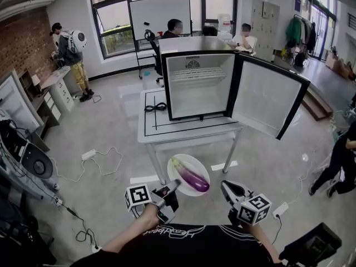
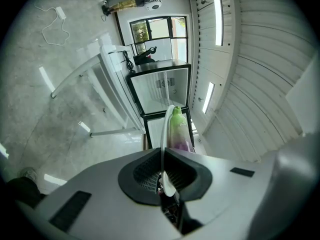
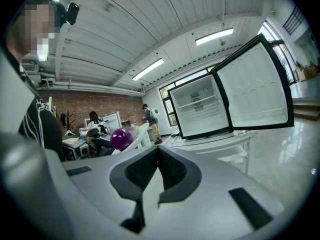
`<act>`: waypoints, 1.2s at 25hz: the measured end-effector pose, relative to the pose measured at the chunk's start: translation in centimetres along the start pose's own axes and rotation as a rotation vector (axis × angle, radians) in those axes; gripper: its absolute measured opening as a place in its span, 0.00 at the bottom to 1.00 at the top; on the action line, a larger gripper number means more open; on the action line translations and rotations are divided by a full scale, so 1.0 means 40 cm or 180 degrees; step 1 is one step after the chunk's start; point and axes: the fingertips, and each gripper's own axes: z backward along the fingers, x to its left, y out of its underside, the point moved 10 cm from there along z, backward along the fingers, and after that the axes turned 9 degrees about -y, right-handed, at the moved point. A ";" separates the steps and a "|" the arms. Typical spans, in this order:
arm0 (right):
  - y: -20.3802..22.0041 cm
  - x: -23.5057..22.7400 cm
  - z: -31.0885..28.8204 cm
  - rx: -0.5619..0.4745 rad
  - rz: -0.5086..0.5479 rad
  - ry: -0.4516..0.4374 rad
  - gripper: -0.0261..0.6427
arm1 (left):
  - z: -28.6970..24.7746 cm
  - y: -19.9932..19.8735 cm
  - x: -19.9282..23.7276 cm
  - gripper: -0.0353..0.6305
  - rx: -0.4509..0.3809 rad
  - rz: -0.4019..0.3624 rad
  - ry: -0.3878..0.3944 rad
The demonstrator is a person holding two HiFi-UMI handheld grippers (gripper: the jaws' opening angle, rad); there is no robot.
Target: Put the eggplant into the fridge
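A purple eggplant (image 1: pixel 192 177) with a green stem lies on a white plate (image 1: pixel 198 162) held in the air in front of the table. My left gripper (image 1: pixel 173 186) is shut on the plate's near left rim. In the left gripper view the rim (image 2: pixel 164 134) runs edge-on out of the closed jaws (image 2: pixel 163 176), with the eggplant (image 2: pixel 178 129) beyond. My right gripper (image 1: pixel 225 187) hangs just right of the plate, shut and empty (image 3: pixel 157 151). The fridge (image 1: pixel 197 85) stands on the white table (image 1: pixel 150 133), its door (image 1: pixel 267 96) swung wide to the right, one wire shelf inside.
A black cable (image 1: pixel 156 108) lies coiled on the table left of the fridge. Power strips and cords (image 1: pixel 89 154) trail over the floor at left. Equipment (image 1: pixel 28 160) crowds the near left. A person (image 1: pixel 340 160) stands at the right edge; others sit behind the fridge.
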 end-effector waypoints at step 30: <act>-0.061 -0.256 -0.114 0.0183 -0.0053 -0.0104 0.05 | -0.229 -0.111 0.005 0.09 -0.0060 0.0108 -0.0119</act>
